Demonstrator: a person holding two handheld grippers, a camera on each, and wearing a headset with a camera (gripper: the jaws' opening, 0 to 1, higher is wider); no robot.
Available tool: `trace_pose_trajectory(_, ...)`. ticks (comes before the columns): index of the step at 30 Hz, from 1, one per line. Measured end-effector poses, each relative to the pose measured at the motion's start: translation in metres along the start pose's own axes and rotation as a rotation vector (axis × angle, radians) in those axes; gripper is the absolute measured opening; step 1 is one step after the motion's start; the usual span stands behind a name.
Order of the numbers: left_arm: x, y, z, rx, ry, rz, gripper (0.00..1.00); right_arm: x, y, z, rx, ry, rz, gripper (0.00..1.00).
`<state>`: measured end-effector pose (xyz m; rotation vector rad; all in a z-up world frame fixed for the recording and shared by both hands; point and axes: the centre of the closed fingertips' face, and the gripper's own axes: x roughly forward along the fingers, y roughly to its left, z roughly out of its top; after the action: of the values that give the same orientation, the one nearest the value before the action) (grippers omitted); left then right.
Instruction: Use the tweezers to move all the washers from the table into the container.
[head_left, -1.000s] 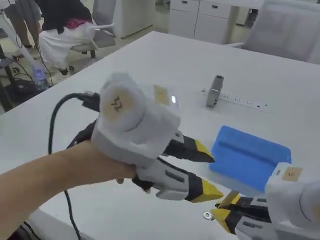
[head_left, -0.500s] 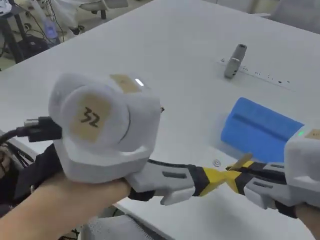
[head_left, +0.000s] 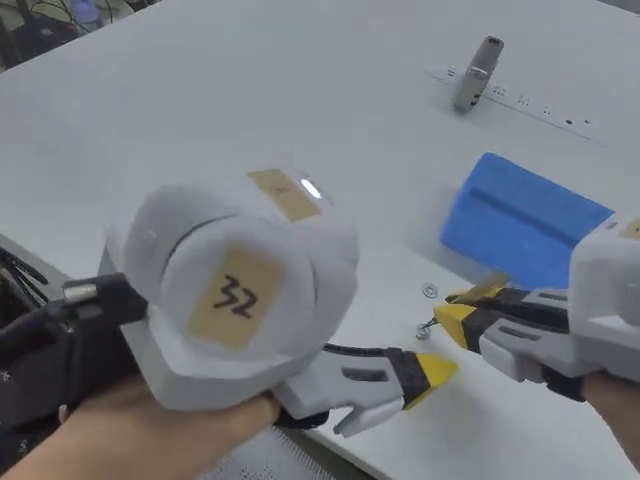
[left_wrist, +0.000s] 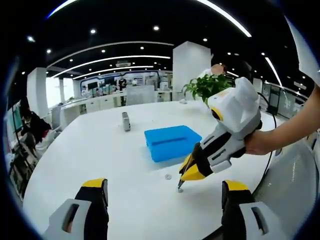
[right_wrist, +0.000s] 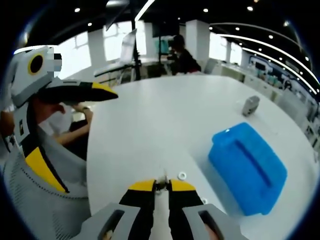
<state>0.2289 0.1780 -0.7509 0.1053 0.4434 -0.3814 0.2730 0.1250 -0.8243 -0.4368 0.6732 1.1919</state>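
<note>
Starting at the right gripper (right_wrist: 160, 187), the jaws are seen drawn to a narrow gap, clamped on the slim tan tweezers (head_left: 486, 291). The tweezer points reach down to a small flat silver metal washer (head_left: 423, 331) that lies close to the near edge of the white surface (head_left: 250, 90). Whether that washer is pinched cannot be told. A second such washer (head_left: 430, 291) lies just beside it, on the side of the rectangular blue plastic container (head_left: 525, 220), which is set further in from that edge. The left gripper (left_wrist: 162, 187) is held with its jaws wide apart and nothing between them.

The washers are judged light, stiff, thin and slippery, and they lie flat against the surface. Each is best taken across its rim, with one tweezer point through the hole and a light, steady squeeze, so that none is flicked away.
</note>
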Motion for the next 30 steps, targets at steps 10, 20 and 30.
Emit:
trace_pose_trajectory(10,-0.005,0.006,0.000,-0.004,0.005,-0.010,0.89,-0.003,0.001,0.000,0.006,0.015,0.001,0.00)
trace_pose_trajectory(20,0.017,-0.019,-0.028,0.013,0.143,-0.126,0.72,-0.015,0.003,-0.013,0.037,0.026,-0.025,0.00)
trace_pose_trajectory(30,0.038,-0.044,-0.044,-0.123,0.406,-0.286,0.53,-0.050,-0.012,-0.024,0.121,-0.002,-0.126,0.00)
